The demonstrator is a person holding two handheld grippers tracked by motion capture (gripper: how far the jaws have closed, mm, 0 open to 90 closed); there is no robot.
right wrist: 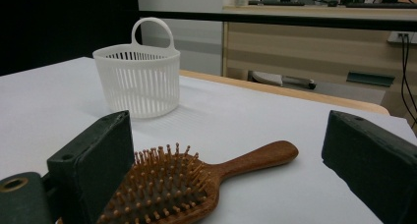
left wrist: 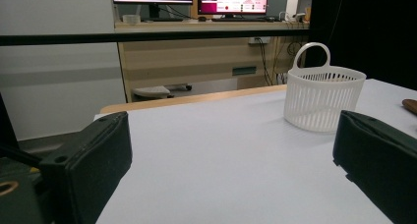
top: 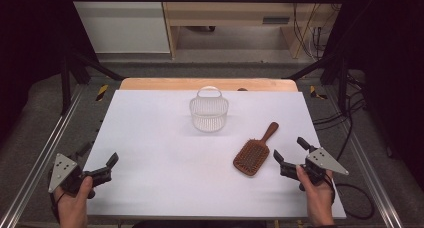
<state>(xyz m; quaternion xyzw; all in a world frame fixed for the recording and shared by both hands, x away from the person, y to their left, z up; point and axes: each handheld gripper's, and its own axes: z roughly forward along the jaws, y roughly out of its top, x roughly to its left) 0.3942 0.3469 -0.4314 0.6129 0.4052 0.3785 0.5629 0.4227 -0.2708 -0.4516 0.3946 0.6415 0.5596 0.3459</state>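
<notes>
Spreading beneath both grippers, the white table (top: pixel 165 153) is being left bare across most of its surface, and it is being bordered on its far edge by a wooden strip. Well beyond the left gripper (top: pixel 96 166), ahead and off to its right, the white slatted basket (top: pixel 209 109) is being seen standing upright with its loop handle raised; from the right gripper (top: pixel 290 153) it is being seen ahead and to the left, past the brush. Just to the left of the right gripper, the wooden hairbrush (top: pixel 255 152) is being seen lying flat with its bristles up, its head nearest that gripper's left jaw and its handle pointing away toward the table's far side; whether jaw and brush are touching cannot be told. Each gripper is being held by a hand at the near edge, jaws spread wide with nothing clasped between them.
</notes>
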